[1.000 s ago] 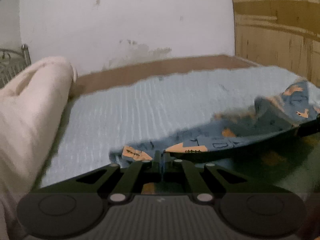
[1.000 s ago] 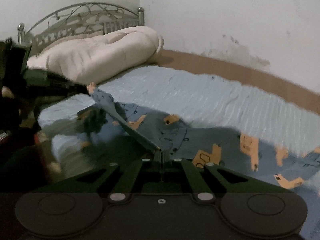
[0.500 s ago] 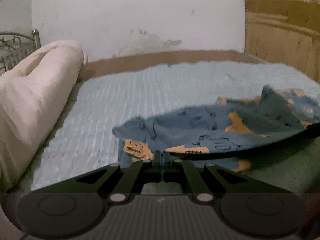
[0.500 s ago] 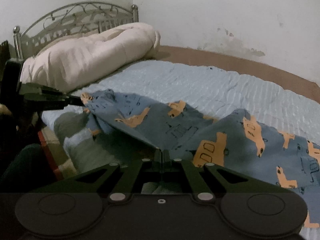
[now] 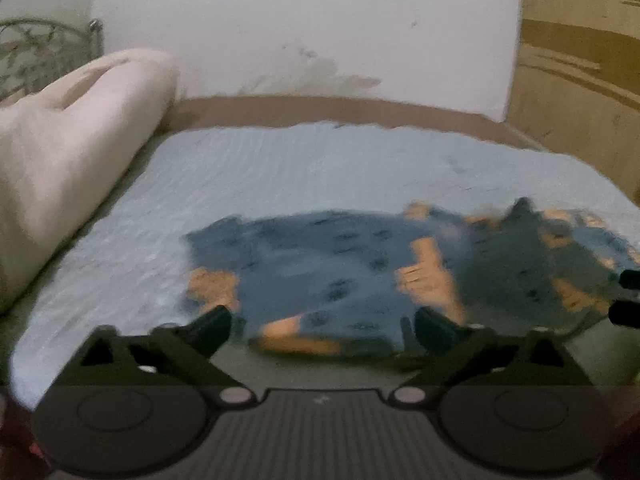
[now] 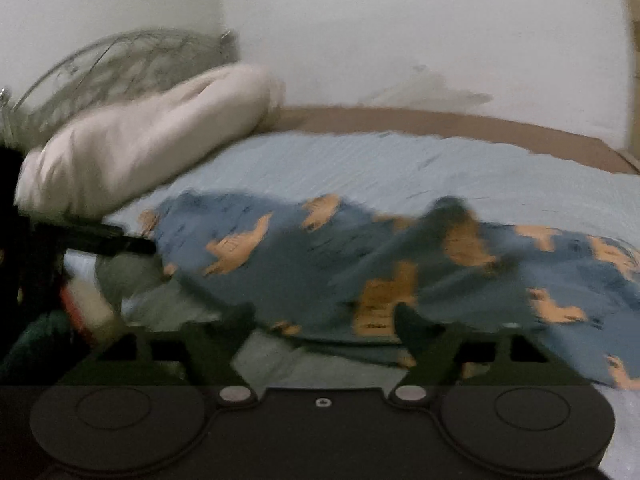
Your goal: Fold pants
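Blue pants [image 5: 328,264] with orange prints lie spread across the light blue bed sheet [image 5: 320,168]. My left gripper [image 5: 320,320] hangs over their near edge. Its jaws are opening, and the cloth edge lies loose between the fingers with no pad pressing it. In the right wrist view the pants [image 6: 320,256] stretch from left to right, bunched in the middle. My right gripper [image 6: 324,314] also has its jaws opening over the near edge, with cloth between the fingers but free. The left gripper [image 6: 120,242] shows at the pants' left end. Both views are blurred.
A rolled cream duvet [image 5: 68,152] lies along the left of the bed, before a metal headboard [image 6: 120,60]. A white wall stands behind, and a wooden panel [image 5: 580,80] at the right. The sheet beyond the pants is bare.
Both grippers were shut on the pants' near edge and now stand wide apart. The lifted edge has dropped onto the bed and the cloth lies flatter.
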Tool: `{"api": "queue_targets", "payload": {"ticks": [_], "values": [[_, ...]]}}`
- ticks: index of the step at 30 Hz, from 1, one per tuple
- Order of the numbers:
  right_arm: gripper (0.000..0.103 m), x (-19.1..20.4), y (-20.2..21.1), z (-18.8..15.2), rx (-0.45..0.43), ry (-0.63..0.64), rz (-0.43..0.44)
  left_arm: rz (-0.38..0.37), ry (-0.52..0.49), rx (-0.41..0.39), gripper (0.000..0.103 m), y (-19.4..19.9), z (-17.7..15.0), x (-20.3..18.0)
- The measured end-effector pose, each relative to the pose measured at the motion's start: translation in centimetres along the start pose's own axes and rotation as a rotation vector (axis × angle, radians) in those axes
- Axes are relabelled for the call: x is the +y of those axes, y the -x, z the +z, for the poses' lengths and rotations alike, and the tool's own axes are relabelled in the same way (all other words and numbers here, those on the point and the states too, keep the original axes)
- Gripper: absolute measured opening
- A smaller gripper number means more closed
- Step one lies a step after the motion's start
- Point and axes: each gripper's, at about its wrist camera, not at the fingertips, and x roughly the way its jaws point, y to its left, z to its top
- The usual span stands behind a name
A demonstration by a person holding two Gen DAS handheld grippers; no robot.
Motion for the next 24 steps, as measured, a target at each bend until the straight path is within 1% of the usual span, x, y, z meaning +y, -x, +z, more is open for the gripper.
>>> {"api": "queue_targets", "payload": {"ticks": [1,2,4,7,8,11,13,15,17,18,19,20,21,23,24], "values": [[0.100,-1.1,0.7,0.0,-0.023,-0.029,-0.050,-0.022,-0.019,-0.011,0.103,-0.2,0.3,-1.2],[0.102,-2.0,1.3,0.0,-0.039,-0.052,-0.090,-0.047,-0.040,-0.018,0.103,-0.6,0.6,-2.6],[0.102,-4.4,2.1,-0.1,-0.062,-0.103,-0.159,-0.119,-0.083,-0.007,0.103,-1.8,1.3,-5.9],[0.102,-8.9,3.0,-0.1,-0.042,-0.202,-0.231,-0.235,-0.160,0.021,0.103,-3.9,2.7,-11.0],[0.102,-10.7,3.2,0.0,-0.032,-0.241,-0.239,-0.269,-0.193,0.021,0.103,-4.6,3.1,-12.8],[0.102,-14.9,3.7,0.1,-0.023,-0.317,-0.221,-0.338,-0.287,0.005,0.103,-6.5,3.8,-17.7],[0.102,-17.6,3.7,0.2,-0.026,-0.375,-0.211,-0.360,-0.345,0.005,0.103,-7.7,3.9,-20.2],[0.099,-20.4,3.1,0.4,-0.021,-0.442,-0.210,-0.364,-0.408,0.010,0.099,-8.6,3.7,-22.2],[0.088,-22.7,2.5,0.4,-0.017,-0.508,-0.205,-0.364,-0.462,0.050,0.077,-9.5,3.5,-23.6],[0.084,-23.6,2.2,0.2,-0.014,-0.540,-0.208,-0.370,-0.477,0.072,0.071,-9.9,3.3,-24.0],[0.078,-24.7,1.6,0.2,-0.006,-0.583,-0.215,-0.375,-0.481,0.087,0.061,-10.1,3.1,-24.3],[0.072,-25.7,1.5,0.0,-0.003,-0.612,-0.219,-0.379,-0.480,0.105,0.056,-10.4,2.9,-24.4],[0.069,-26.4,1.2,0.0,-0.007,-0.636,-0.221,-0.377,-0.480,0.109,0.055,-10.7,2.9,-24.8],[0.062,-27.4,0.5,0.3,-0.013,-0.662,-0.239,-0.376,-0.487,0.112,0.035,-11.0,2.7,-24.9],[0.061,-27.8,0.1,0.5,-0.013,-0.671,-0.244,-0.363,-0.486,0.112,0.029,-11.1,2.8,-24.9]]}}
